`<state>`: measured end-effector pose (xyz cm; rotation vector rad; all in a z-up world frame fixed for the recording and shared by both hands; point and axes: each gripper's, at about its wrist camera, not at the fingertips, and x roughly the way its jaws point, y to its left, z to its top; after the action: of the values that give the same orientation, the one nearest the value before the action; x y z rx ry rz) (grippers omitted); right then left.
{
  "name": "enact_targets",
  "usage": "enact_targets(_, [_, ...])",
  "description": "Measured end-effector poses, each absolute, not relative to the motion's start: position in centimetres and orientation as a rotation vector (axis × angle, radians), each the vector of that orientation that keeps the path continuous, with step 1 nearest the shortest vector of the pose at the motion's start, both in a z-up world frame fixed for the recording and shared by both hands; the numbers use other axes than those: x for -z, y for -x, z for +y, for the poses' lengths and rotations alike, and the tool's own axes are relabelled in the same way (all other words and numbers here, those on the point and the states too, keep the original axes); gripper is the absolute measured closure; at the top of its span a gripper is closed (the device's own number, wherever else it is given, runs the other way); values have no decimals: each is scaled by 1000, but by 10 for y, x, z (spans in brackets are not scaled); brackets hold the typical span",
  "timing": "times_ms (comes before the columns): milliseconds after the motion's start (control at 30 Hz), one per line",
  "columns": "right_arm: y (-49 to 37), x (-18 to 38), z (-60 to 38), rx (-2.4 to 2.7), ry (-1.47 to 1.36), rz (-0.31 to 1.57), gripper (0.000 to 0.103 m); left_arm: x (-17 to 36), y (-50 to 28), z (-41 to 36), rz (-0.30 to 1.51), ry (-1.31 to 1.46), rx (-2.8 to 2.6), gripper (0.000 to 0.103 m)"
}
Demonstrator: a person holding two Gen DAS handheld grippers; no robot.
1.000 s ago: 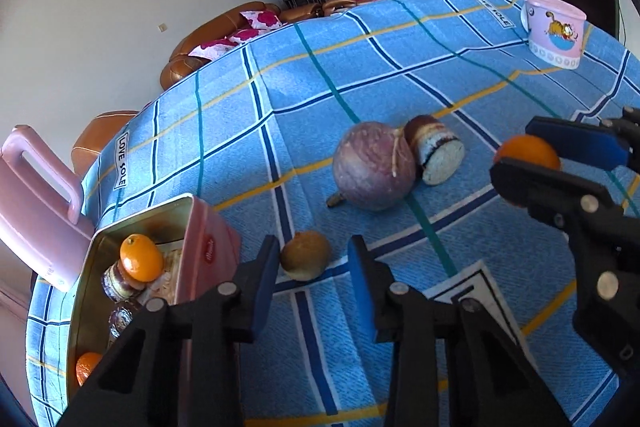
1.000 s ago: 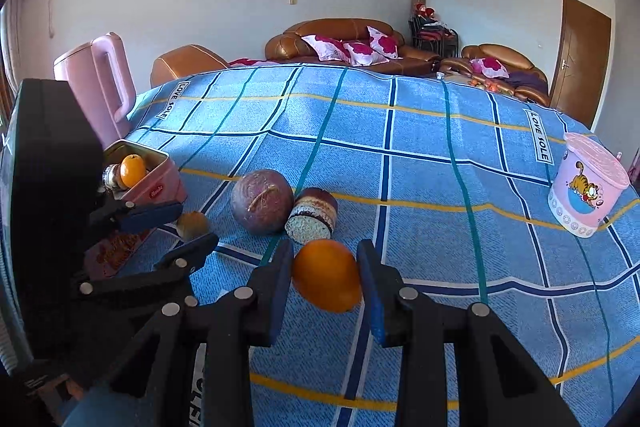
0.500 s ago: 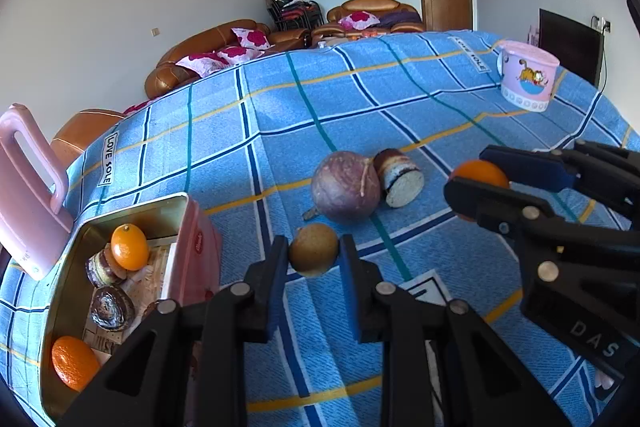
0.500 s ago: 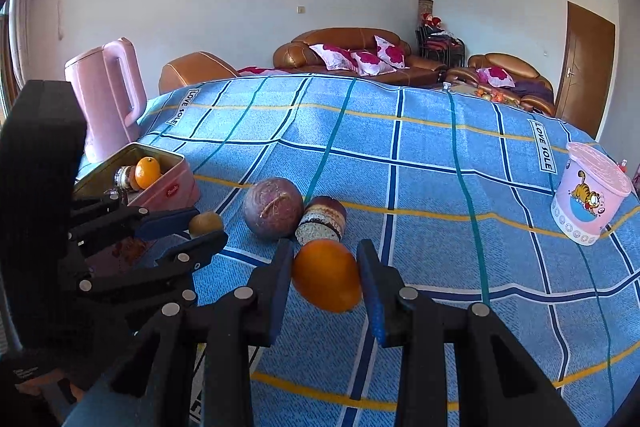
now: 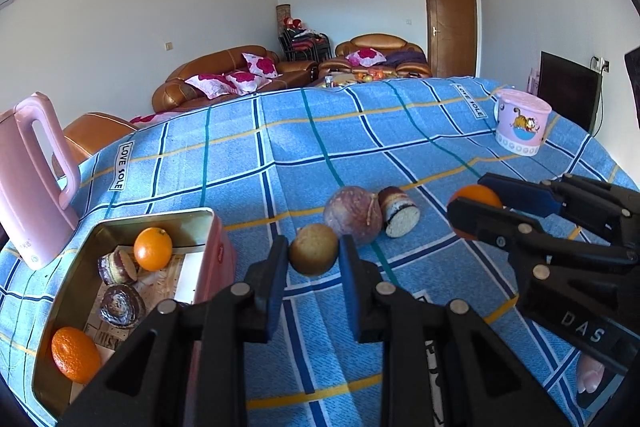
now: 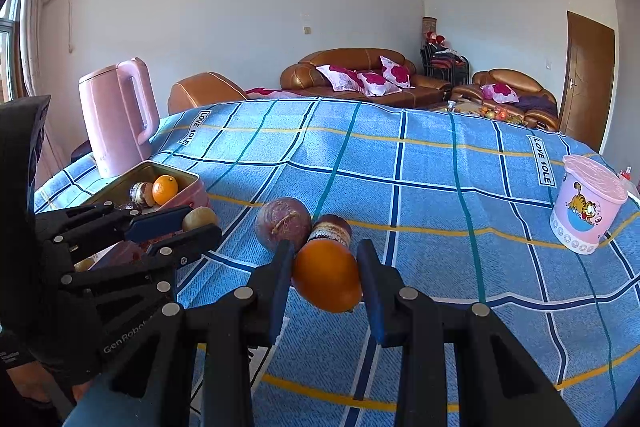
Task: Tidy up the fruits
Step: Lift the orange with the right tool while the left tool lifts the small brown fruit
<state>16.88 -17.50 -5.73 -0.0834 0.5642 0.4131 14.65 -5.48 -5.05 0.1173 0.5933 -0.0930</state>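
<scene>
1. A blue checked cloth (image 5: 360, 131) covers the whole table in front of me, with a pink kettle (image 6: 116, 115) at its far left corner and a pink cartoon cup (image 5: 522, 125) standing well apart at the right.

2. The pink tin (image 5: 216, 259) lies open near the kettle. I count two oranges inside it, one toward the back (image 5: 153, 249) and one at the near end (image 5: 75, 354), among what look like wrapped round pieces that I cannot identify.

3. My left gripper (image 5: 314, 261) is clenched on a small brown fruit (image 5: 314, 254), held clear of the cloth just beside the tin's right wall.

4. My right gripper (image 6: 326, 277) is clamped on a third orange (image 6: 327, 277), carried above the cloth near the middle of the table.

5. A purple round fruit (image 5: 353, 215) sits on the cloth, touching a dark-skinned cut piece (image 5: 400, 217) with a pale face beside it.

6. My reading: the job is roughly half done. Two fruits are in hand and need lowering into the tin, the brown one first since it is closest; the purple fruit and the cut piece remain to be collected. The tin looks fairly full, so space may be tight.
</scene>
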Motion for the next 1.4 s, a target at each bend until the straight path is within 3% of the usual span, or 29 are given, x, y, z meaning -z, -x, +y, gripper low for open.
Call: enact_targets(1400, [-139, 43, -184, -417, 85, 383, 68, 35, -119, -42, 437, -57, 63, 76])
